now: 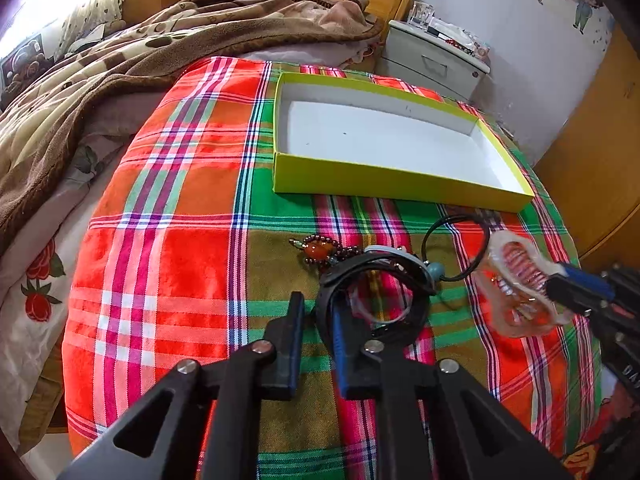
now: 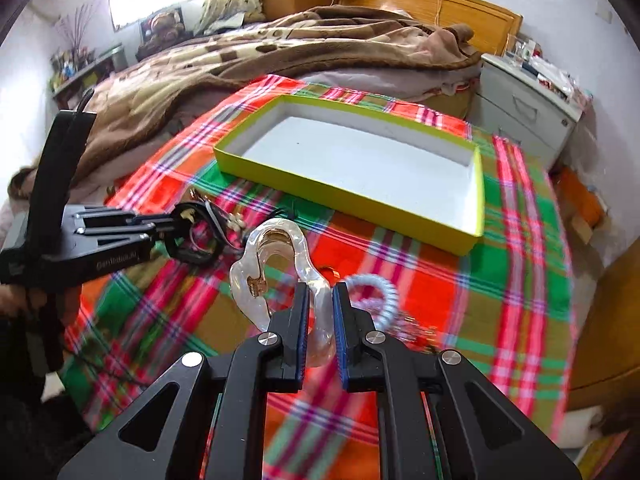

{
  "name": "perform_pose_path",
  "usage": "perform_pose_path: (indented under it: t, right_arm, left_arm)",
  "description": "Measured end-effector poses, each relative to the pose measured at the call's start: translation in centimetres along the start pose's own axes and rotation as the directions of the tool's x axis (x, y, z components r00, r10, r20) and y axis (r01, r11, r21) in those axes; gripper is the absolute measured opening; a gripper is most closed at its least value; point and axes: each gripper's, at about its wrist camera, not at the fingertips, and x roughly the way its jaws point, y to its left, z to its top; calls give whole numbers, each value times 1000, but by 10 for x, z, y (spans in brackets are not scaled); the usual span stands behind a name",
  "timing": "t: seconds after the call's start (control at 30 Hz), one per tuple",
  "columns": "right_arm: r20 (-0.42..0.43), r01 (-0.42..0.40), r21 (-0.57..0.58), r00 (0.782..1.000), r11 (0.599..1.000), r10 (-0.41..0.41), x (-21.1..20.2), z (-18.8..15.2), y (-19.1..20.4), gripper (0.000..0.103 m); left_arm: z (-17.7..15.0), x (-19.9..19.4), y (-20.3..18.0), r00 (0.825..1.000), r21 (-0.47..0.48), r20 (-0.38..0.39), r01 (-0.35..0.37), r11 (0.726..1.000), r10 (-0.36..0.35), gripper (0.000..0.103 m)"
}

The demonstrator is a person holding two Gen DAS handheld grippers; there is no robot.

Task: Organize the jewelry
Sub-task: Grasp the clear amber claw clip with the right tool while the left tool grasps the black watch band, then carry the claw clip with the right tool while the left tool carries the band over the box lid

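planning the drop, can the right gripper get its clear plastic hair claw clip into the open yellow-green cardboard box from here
Probably yes. The right gripper is shut on the clear plastic hair claw clip, and only bare plaid cloth lies between it and the empty yellow-green cardboard box.

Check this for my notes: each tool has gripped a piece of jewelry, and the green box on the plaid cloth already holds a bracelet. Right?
Not quite. The green box holds nothing; both wrist views show its bare white floor. The rest stands: the right tool grips a clear hair claw, and the left tool a black band.
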Motion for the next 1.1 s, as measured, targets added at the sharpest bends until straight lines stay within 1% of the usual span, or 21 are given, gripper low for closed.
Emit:
perform_pose_path:
  t: [0.1,0.23,0.27,0.43,0.5,0.57,0.7,0.77,0.9,1.1]
  right_arm:
    - [5,42,-5,999,999,-42,-11,-2,-7,12]
    - [32,56,35,998,998,-57,-19,-9,-13,12]
    - [35,52,48,998,998,-53,-19,-11,-14,12]
    - [62,37,88,997,995,-42,-22,-17,-15,12]
    - [80,19,106,996,994,-28,-25,-19,-16,12]
    - [98,12,120,995,993,-24,-28,-20,-18,12]
    - [138,12,157,990,987,-34,-34,-20,-20,12]
    - [162,31,168,985,985,-59,-37,-18,-20,12]
    - [191,43,191,978,981,-80,-39,-12,-21,12]
    - [232,91,214,963,973,-141,-40,0,-23,12]
  left_arm:
    - [-1,3,1,1000,-12,-8,22,1000,-22,11]
    - [-2,-1,4,999,-28,8,44,999,-43,9]
    - [-1,-2,4,999,-28,13,44,999,-44,7]
    - [-2,-8,3,998,-34,23,60,998,-59,7]
    - [-3,-12,0,997,-20,33,75,997,-74,7]
    - [-3,-16,-2,994,-15,34,106,994,-106,7]
    - [-1,-26,-6,994,1,65,88,996,-88,7]
    - [1,-31,-6,992,0,73,101,995,-101,7]
    - [7,-43,-8,990,7,107,90,996,-90,7]
    - [24,-50,-10,987,10,143,76,997,-77,7]
